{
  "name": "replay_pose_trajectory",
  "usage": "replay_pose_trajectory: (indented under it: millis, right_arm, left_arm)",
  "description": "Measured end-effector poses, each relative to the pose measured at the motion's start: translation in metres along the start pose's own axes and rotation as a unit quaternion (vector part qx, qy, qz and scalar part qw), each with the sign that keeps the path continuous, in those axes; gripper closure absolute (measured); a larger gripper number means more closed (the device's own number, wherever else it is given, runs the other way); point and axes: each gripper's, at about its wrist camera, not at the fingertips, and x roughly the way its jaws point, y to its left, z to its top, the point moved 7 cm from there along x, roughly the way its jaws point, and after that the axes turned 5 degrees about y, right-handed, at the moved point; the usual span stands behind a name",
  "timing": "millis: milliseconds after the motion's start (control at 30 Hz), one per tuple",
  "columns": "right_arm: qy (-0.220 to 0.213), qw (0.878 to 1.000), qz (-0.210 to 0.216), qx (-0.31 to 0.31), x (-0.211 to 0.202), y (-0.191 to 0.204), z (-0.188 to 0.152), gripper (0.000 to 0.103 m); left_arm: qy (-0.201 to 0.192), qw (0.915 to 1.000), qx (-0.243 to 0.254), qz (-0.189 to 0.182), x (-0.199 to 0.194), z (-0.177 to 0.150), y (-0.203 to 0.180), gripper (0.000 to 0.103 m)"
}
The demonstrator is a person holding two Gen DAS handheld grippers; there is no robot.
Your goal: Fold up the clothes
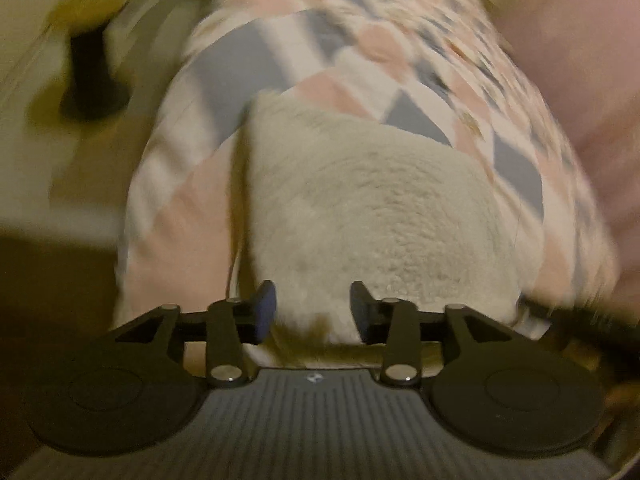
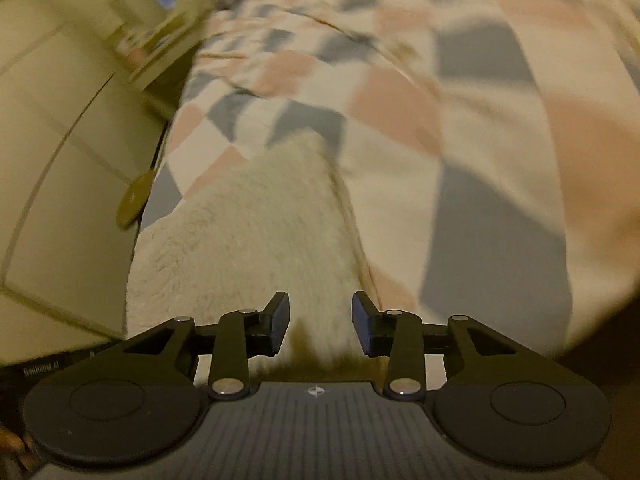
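Fleecy cream garment point(image 1: 360, 216) lies on the patterned bedspread point(image 1: 304, 40) — both grippers, left point(image 1: 313, 312) and right point(image 2: 320, 322), hover over its near edge, fingers parted, holding nothing. Risk: thick pile springs back — the fold flops open.

Fleece garment point(image 1: 372, 216) fills bedspread point(image 1: 224, 80) ahead — cabinet point(image 2: 60, 128) blocks left.

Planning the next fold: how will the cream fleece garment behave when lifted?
The cream fleece garment looks thick and fuzzy, so probably floppy, draping from either pinch point. Its nap should grip the pads, not slip. On the patterned quilt it may drag.
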Motion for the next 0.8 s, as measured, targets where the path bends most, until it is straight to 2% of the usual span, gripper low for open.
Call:
replay_pose_trajectory:
  millis: [100, 200, 267, 300, 333, 367, 400, 467, 533, 733, 800]
  right_arm:
    - [-0.007, 0.998, 0.026, 0.048, 0.0, -0.009, -0.002, 0.059]
    - [-0.01, 0.996, 0.036, 0.084, 0.005, -0.016, 0.002, 0.058]
    - [-0.004, 0.994, 0.036, 0.101, 0.009, -0.021, 0.002, 0.058]
    - [0.002, 0.994, 0.034, 0.106, 0.012, -0.023, 0.0, 0.058]
    - [0.004, 0.993, 0.036, 0.109, 0.014, -0.025, -0.001, 0.061]
    - [0.004, 0.993, 0.04, 0.11, 0.014, -0.026, -0.001, 0.077]
    - [0.005, 0.993, 0.041, 0.108, 0.014, -0.026, -0.002, 0.081]
    - [0.008, 0.995, 0.036, 0.092, 0.01, -0.024, -0.003, 0.084]
    - [0.012, 0.997, 0.028, 0.066, 0.005, -0.019, -0.007, 0.085]
    - [0.035, 0.997, -0.017, 0.066, 0.023, -0.034, -0.025, 0.087]
    - [0.032, 0.998, -0.033, 0.038, 0.034, -0.029, -0.022, 0.085]
  left_arm:
    - [0.01, 0.9953, -0.089, -0.037, 0.009, -0.002, 0.019, 0.06]
    - [0.016, 0.9851, -0.15, -0.083, 0.022, -0.002, 0.028, 0.058]
    - [0.025, 0.9825, -0.165, -0.082, 0.032, -0.004, 0.031, 0.057]
    - [0.03, 0.9816, -0.171, -0.078, 0.037, -0.006, 0.034, 0.062]
    - [0.03, 0.982, -0.169, -0.08, 0.037, -0.007, 0.033, 0.066]
    - [0.027, 0.9828, -0.162, -0.085, 0.034, -0.009, 0.031, 0.083]
    - [0.024, 0.9835, -0.156, -0.089, 0.032, -0.01, 0.029, 0.094]
    - [0.018, 0.9867, -0.133, -0.092, 0.026, -0.013, 0.025, 0.094]
    - [0.025, 0.9911, -0.105, -0.079, 0.023, -0.02, 0.022, 0.094]
    - [0.044, 0.9936, -0.092, -0.047, 0.041, -0.03, 0.03, 0.093]
    - [0.046, 0.9956, -0.075, -0.032, 0.046, -0.028, 0.029, 0.092]
